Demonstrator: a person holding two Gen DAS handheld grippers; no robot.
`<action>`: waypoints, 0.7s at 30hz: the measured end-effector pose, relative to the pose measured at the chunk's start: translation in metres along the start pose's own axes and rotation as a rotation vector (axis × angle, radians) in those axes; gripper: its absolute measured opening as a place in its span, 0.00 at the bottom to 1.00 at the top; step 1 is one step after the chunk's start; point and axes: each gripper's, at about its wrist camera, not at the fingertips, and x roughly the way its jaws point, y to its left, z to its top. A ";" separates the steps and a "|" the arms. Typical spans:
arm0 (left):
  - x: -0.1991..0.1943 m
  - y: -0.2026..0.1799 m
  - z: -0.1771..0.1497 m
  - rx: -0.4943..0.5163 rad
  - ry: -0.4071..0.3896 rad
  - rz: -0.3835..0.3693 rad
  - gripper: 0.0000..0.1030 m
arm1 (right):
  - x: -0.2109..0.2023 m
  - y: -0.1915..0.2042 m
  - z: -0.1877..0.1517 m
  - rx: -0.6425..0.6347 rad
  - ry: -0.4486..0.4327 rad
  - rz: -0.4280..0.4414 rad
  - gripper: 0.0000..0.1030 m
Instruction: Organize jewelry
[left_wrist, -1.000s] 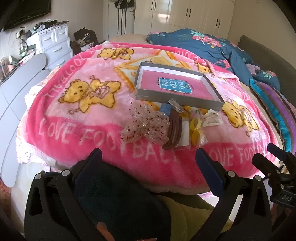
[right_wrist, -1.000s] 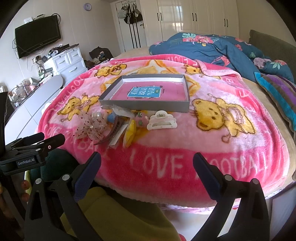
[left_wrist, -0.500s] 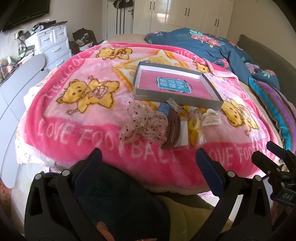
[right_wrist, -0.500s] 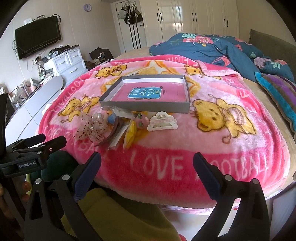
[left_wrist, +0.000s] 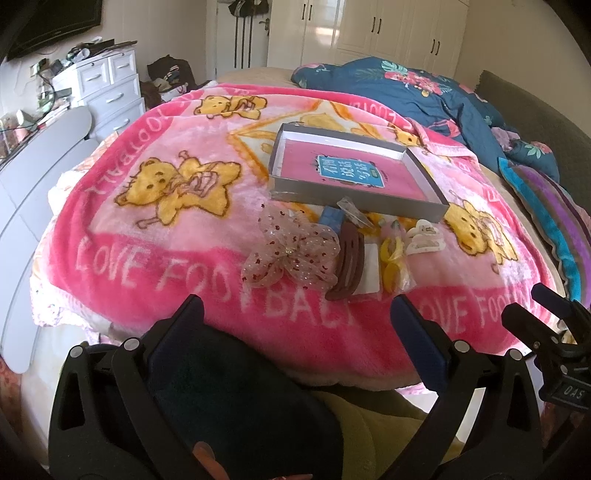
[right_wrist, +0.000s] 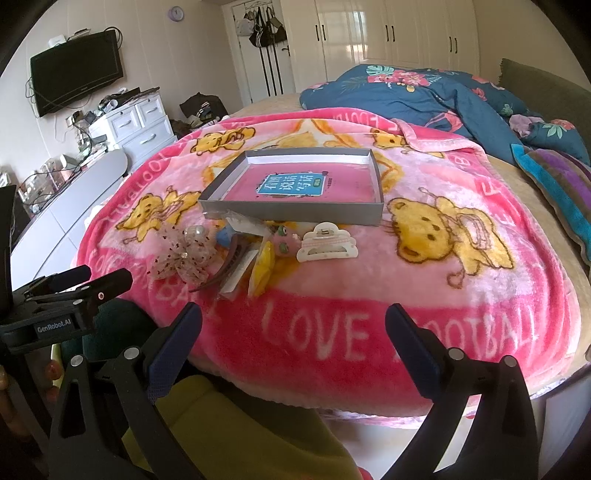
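On the pink fleece blanket (left_wrist: 122, 254) printed with yellow bears, a small heap of hair accessories lies just in front of the shallow grey cardboard box (left_wrist: 354, 201). From left to right in the left wrist view: a sheer bow (left_wrist: 291, 254) dotted with red, a brown curved hair comb (left_wrist: 349, 266) whose long axis runs from the bed's near edge toward the box, a white card (left_wrist: 371, 271) under it, a yellow piece in a clear bag (left_wrist: 393, 264), and a cream claw clip (left_wrist: 424, 240) lying crosswise.

The box sits with its long side facing the heap; inside it shows only a pink liner with a blue label (right_wrist: 291, 184).

The left gripper (left_wrist: 295, 325) and the right gripper (right_wrist: 293, 328) both hover at the near edge of the bed, jaws spread wide and holding nothing. The heap lies ahead of both, apart from the fingertips, left of centre for the right gripper.
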 end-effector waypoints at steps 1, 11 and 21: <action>0.000 0.001 0.001 0.000 -0.005 0.004 0.92 | 0.001 -0.001 0.001 0.000 0.001 0.001 0.96; 0.008 0.018 0.003 -0.017 -0.005 0.030 0.92 | 0.022 0.007 0.005 -0.019 0.034 0.045 0.96; 0.030 0.051 0.013 -0.082 0.031 0.070 0.92 | 0.065 0.018 0.018 -0.010 0.108 0.128 0.96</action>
